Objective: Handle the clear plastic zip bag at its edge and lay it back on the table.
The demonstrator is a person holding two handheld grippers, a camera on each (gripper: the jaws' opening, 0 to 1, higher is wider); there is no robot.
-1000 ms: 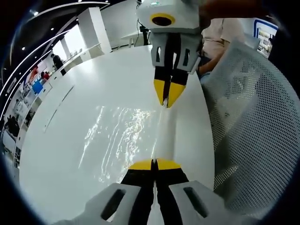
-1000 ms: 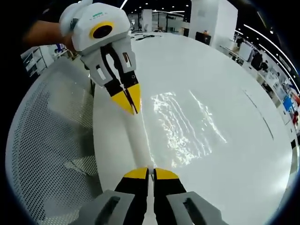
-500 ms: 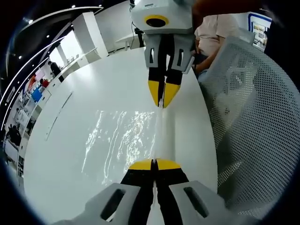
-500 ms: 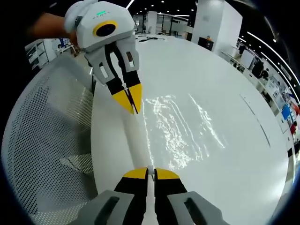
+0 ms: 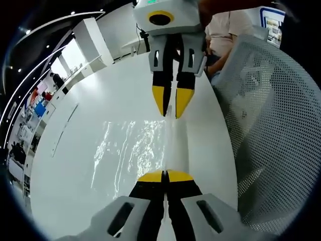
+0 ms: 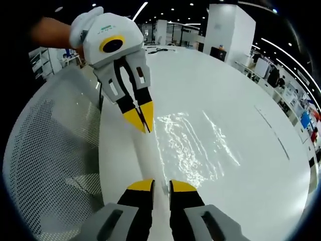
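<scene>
Left gripper (image 5: 164, 176) has its yellow-tipped jaws pinched together on the near end of the clear plastic zip bag's (image 5: 135, 150) edge strip; in the right gripper view the same gripper (image 6: 144, 123) comes in from the upper left, tips still meeting on the strip's far end. Right gripper (image 6: 161, 186) has its jaws parted, a clear gap between the yellow tips, with the white edge strip running up between them, and whether either tip touches it can't be made out. In the left gripper view that right gripper (image 5: 173, 108) hangs ahead of the left jaws, tips spread apart over the strip's far end.

The bag lies flat on the white table (image 5: 80, 165), its crinkled glossy film spreading to the left of the left jaws and, in the right gripper view, to the right of the right jaws (image 6: 195, 145). The edge strip stretches straight from one gripper to the other, close to the table's edge.

A white mesh chair (image 5: 273, 115) stands just beside the table, right of the left jaws, and left of the right jaws (image 6: 47, 150). A hand (image 6: 57, 31) holds the left gripper from behind. A person in a light top (image 5: 228, 32) sits beyond the right gripper.
</scene>
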